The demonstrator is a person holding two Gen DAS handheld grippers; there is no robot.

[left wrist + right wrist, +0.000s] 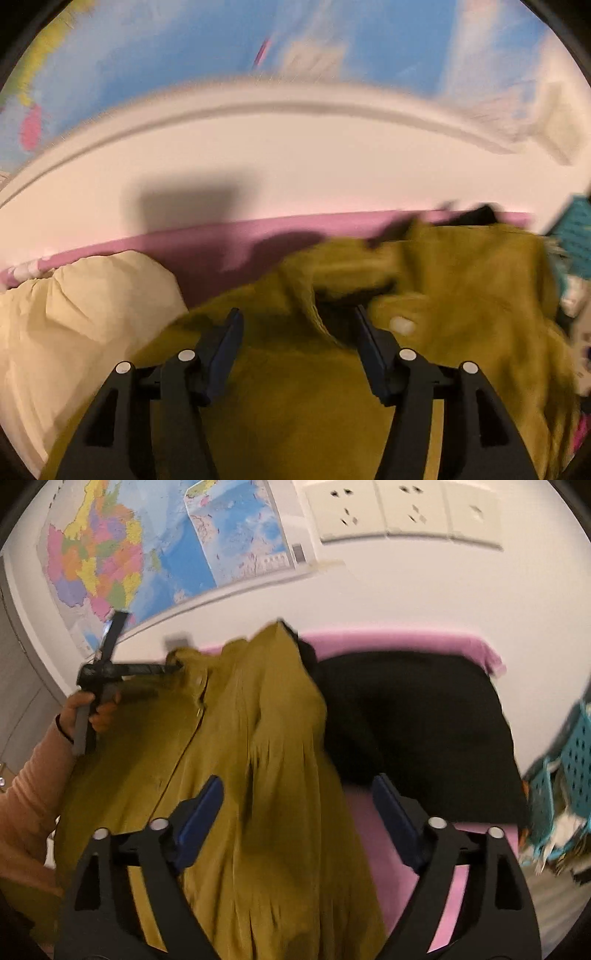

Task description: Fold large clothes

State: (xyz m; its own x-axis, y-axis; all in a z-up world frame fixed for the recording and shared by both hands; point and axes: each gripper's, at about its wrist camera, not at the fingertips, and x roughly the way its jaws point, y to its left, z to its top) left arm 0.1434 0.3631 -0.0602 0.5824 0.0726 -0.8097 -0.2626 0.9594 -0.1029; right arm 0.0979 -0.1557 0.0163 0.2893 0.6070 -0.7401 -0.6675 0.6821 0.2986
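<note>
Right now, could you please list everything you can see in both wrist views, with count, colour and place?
Garment: one, mustard, buttoned, spread over the pink surface, under both grippers.
Black cloth: one, black, right of the garment.
Pink surface: one, pink, beneath the clothes.
Cream bundle: one, cream, left of the garment.
Basket: one, teal, perforated, far right.
Maps: two, multicoloured, on the wall.
Wall sockets: three plates, white, upper wall.
Left gripper: one, black with blue pads, open over the garment.
Right gripper: one, same build, open.
Left hand: one, peach sleeve, holding the left gripper's handle.
</note>
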